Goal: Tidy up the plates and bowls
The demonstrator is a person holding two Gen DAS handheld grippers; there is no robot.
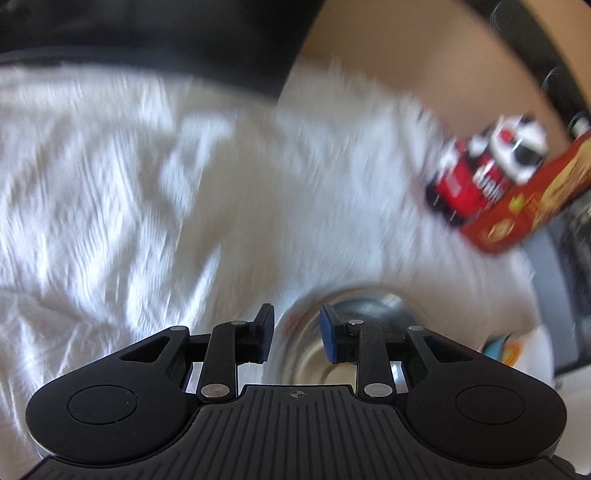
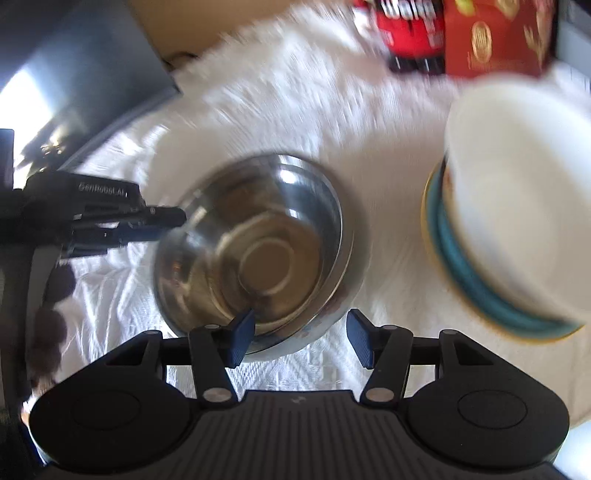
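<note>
A steel bowl [image 2: 258, 251] stands on the white cloth [image 2: 295, 110]. My right gripper [image 2: 301, 341] is open at the bowl's near rim, with its left finger over the inside and its right finger over the cloth, and a gap shows beside the rim. My left gripper [image 1: 297, 332] is open astride the bowl's [image 1: 354, 325] left rim and is apart from it. In the right wrist view the left gripper [image 2: 168, 225] reaches in from the left. A white bowl [image 2: 517, 184] sits on teal-rimmed plates [image 2: 454, 266] at the right.
A red box [image 2: 495, 40] and a red and black pack of drinks [image 2: 406, 33] stand at the far edge of the cloth, also in the left wrist view as box [image 1: 535, 195] and pack [image 1: 476, 177]. A dark panel [image 2: 85, 74] lies at the far left.
</note>
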